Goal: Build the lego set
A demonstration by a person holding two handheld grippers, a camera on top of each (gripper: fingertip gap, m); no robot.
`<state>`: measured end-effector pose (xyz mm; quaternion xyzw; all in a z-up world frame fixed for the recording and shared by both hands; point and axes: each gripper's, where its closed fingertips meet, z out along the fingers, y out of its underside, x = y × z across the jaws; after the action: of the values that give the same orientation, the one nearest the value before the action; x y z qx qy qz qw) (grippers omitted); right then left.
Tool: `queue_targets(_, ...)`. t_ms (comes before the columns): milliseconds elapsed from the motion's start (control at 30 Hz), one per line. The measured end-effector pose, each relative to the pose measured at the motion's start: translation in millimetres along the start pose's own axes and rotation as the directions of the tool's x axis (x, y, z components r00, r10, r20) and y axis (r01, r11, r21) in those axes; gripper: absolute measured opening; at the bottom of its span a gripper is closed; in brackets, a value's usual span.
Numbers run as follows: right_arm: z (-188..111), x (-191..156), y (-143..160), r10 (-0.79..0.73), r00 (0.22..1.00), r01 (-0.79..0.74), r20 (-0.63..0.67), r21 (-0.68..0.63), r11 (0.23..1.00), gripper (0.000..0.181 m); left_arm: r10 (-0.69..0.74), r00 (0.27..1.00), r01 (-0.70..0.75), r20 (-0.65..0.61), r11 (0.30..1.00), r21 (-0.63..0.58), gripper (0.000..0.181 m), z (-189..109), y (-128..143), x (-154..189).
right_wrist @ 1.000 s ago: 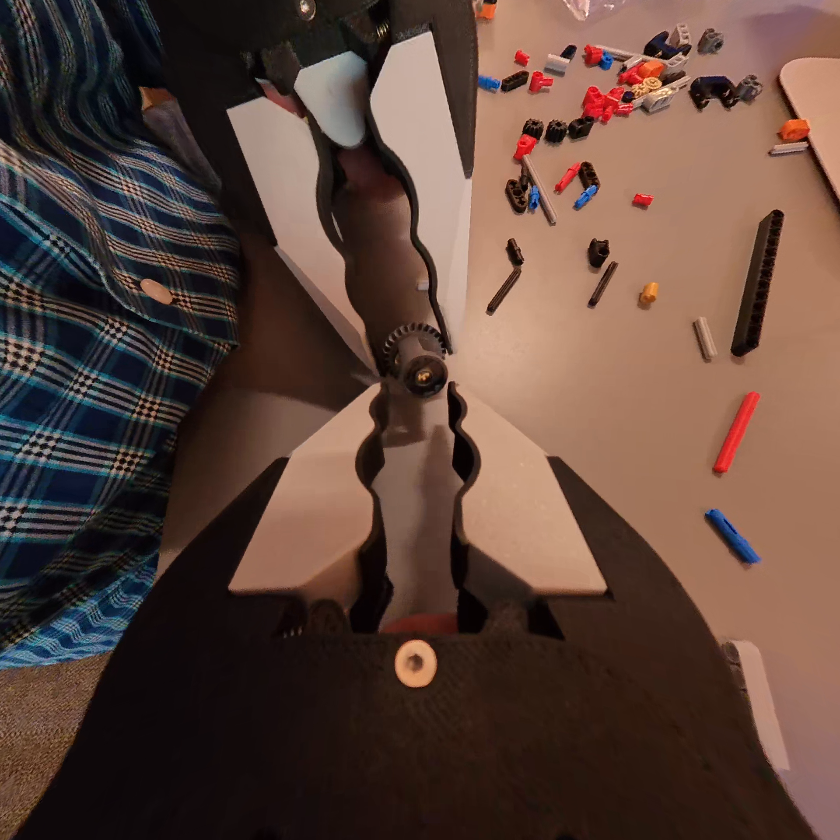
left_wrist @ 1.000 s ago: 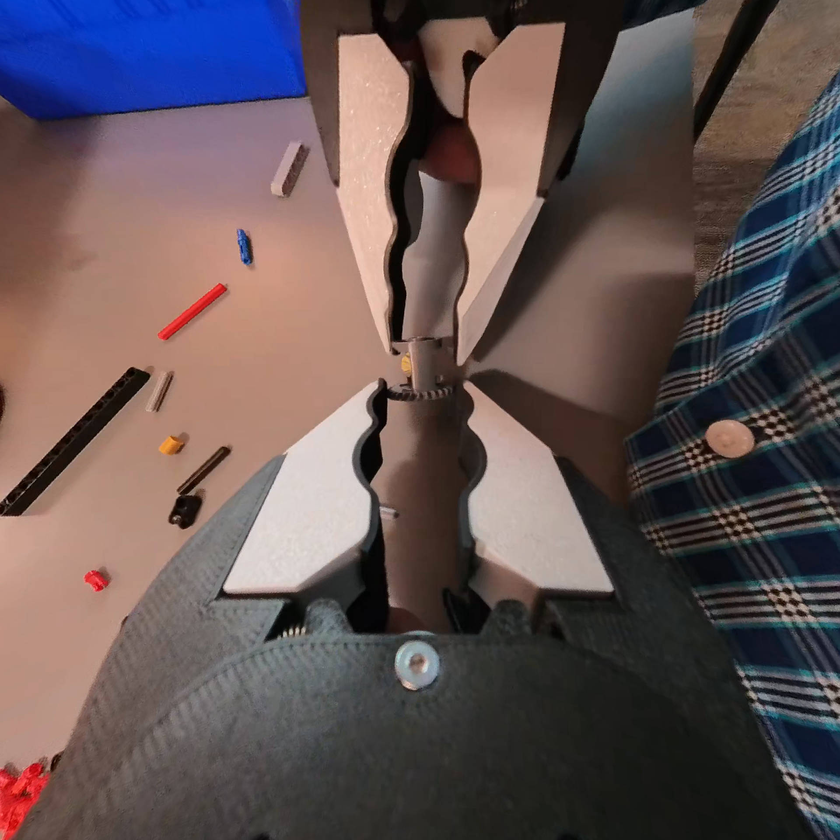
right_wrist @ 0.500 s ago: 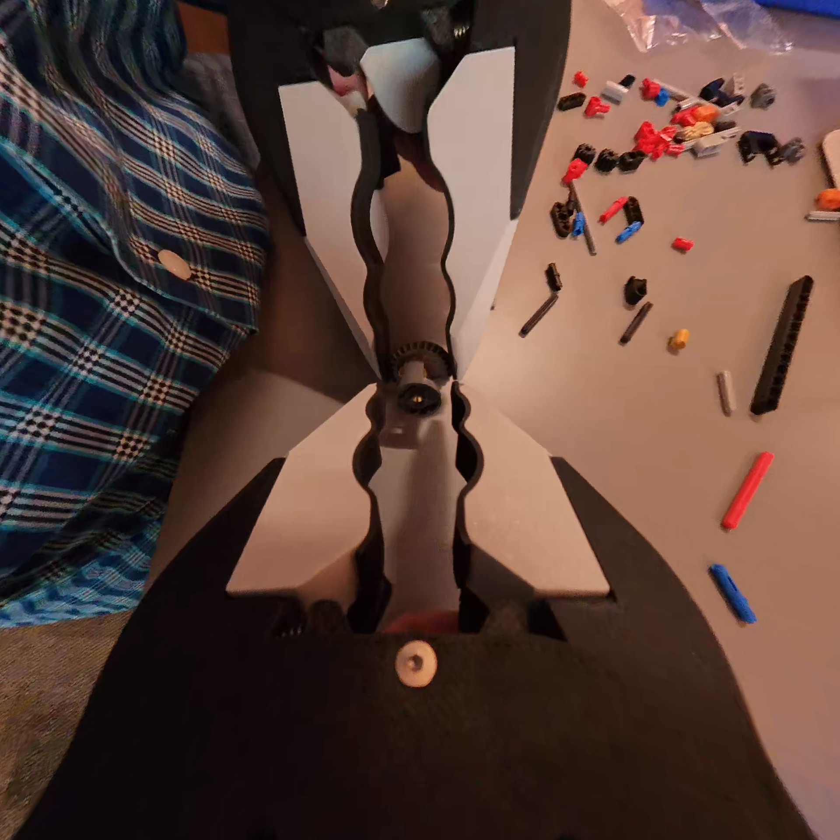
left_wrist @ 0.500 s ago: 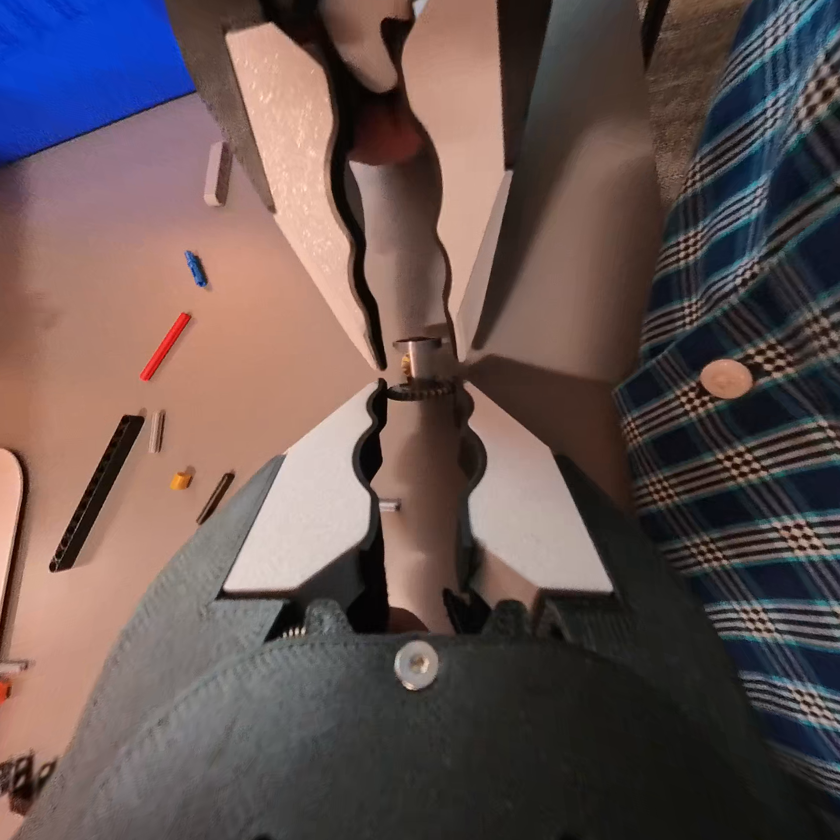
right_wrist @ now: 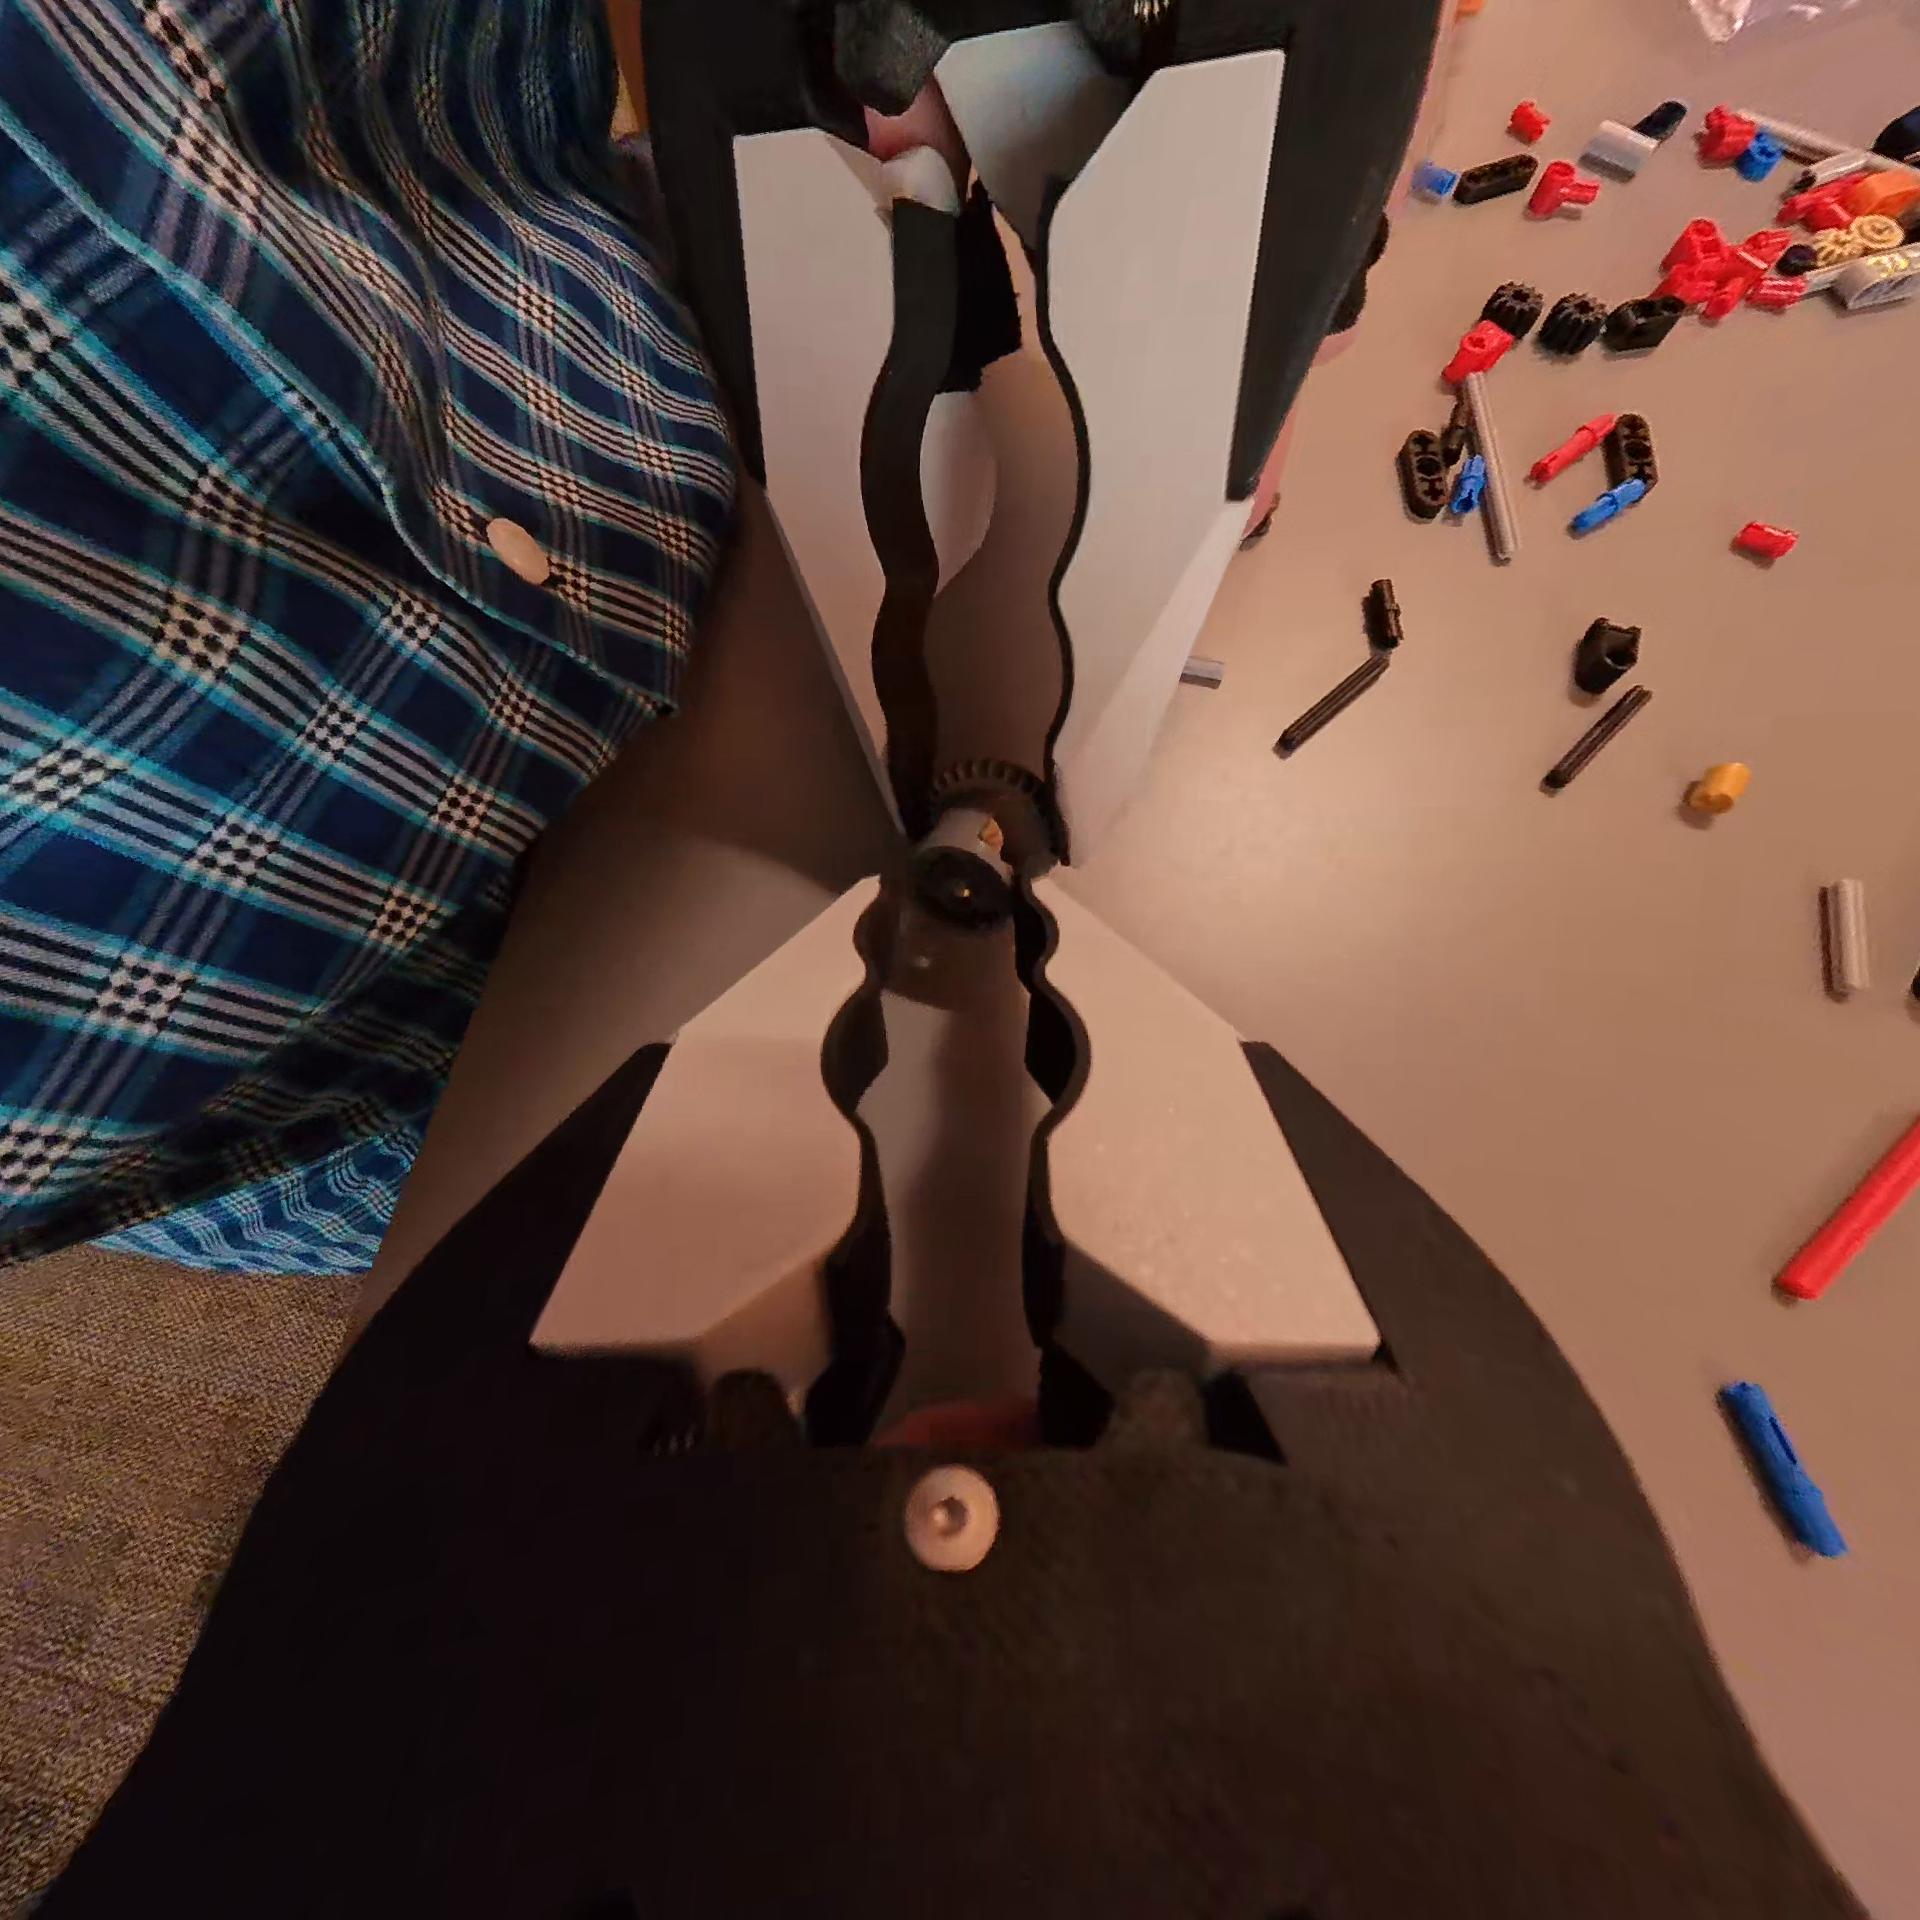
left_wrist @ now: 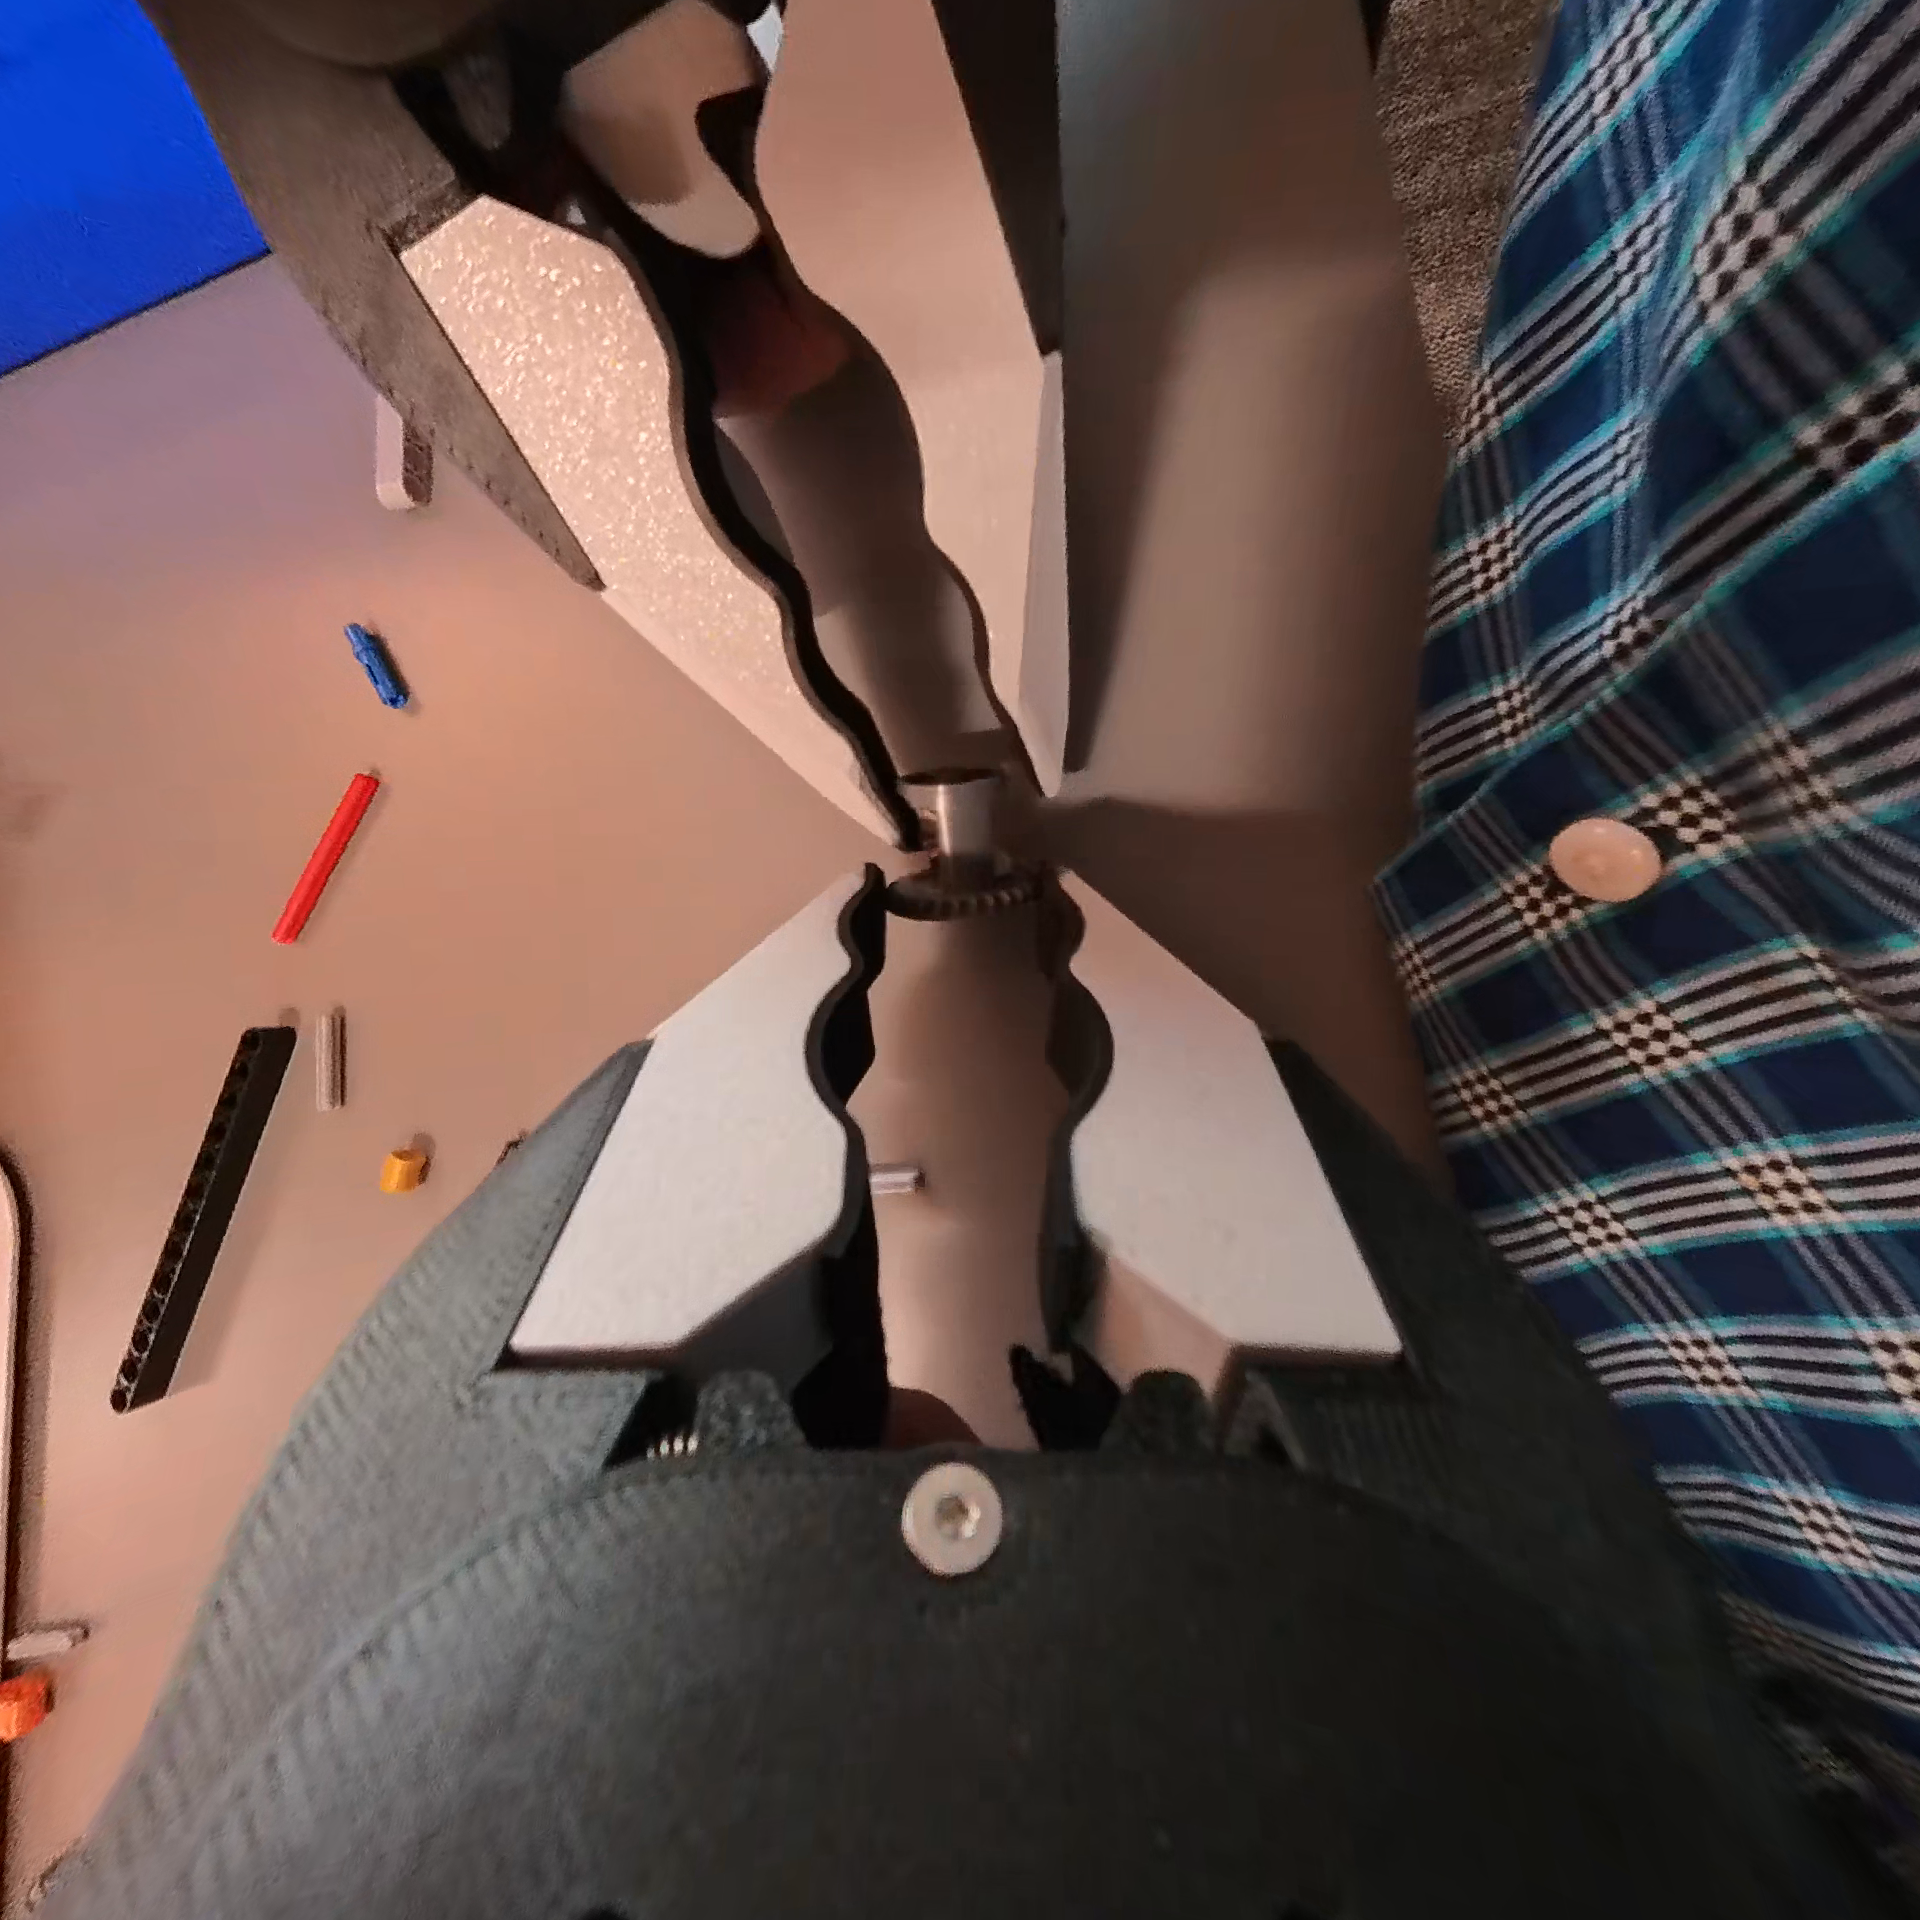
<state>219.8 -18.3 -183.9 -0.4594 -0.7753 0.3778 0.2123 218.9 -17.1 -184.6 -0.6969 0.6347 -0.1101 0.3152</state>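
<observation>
My two grippers meet tip to tip above the table near its edge, with a small assembly held between them. My left gripper (left_wrist: 961, 896) is shut on a black toothed gear (left_wrist: 964, 896), which also shows in the right wrist view (right_wrist: 987, 792). My right gripper (right_wrist: 951, 902) is shut on a grey sleeve with a dark round end (right_wrist: 954, 883), which sits against the gear. In the left wrist view the sleeve (left_wrist: 961, 812) shows between the right gripper's fingertips. What joins the gear and the sleeve is hidden.
A person's blue plaid shirt (left_wrist: 1714, 831) is close beside the grippers. Loose parts lie on the table: a red axle (left_wrist: 327, 857), a blue pin (left_wrist: 376, 665), a black beam (left_wrist: 203, 1221), a yellow bush (left_wrist: 403, 1169), black axles (right_wrist: 1335, 707) and a pile of mixed pieces (right_wrist: 1714, 249). Less than 4 cm separates the two grippers' tips.
Both grippers kept their hold on the gear and sleeve. The joined pair swung and tilted, so the opposite gripper now comes in from a different angle and the table parts have shifted in both views.
</observation>
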Motion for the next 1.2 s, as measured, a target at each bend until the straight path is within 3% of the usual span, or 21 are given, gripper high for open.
queue_targets(700, -3.0, -5.9, -1.9, -0.027, 0.981, 0.026, 0.190, 0.007, 1.000, 0.020, 0.074, 0.994, -0.076, -0.083, 0.997, -0.028, 0.027, -0.4, 2.9, 4.6)
queue_targets(1100, -8.7, -6.8, 1.9, -0.028, 0.981, 0.025, 0.194, 0.016, 1.000, 0.011, 0.080, 0.991, -0.083, -0.105, 0.996, -0.022, 0.027, 0.3, 1.9, 7.8)
queue_targets(1200, -9.1, -6.9, 1.4, -0.024, 0.981, 0.021, 0.193, 0.019, 1.000, 0.017, 0.079, 0.992, -0.082, -0.102, 0.996, -0.027, 0.027, 0.2, 2.9, 7.0)
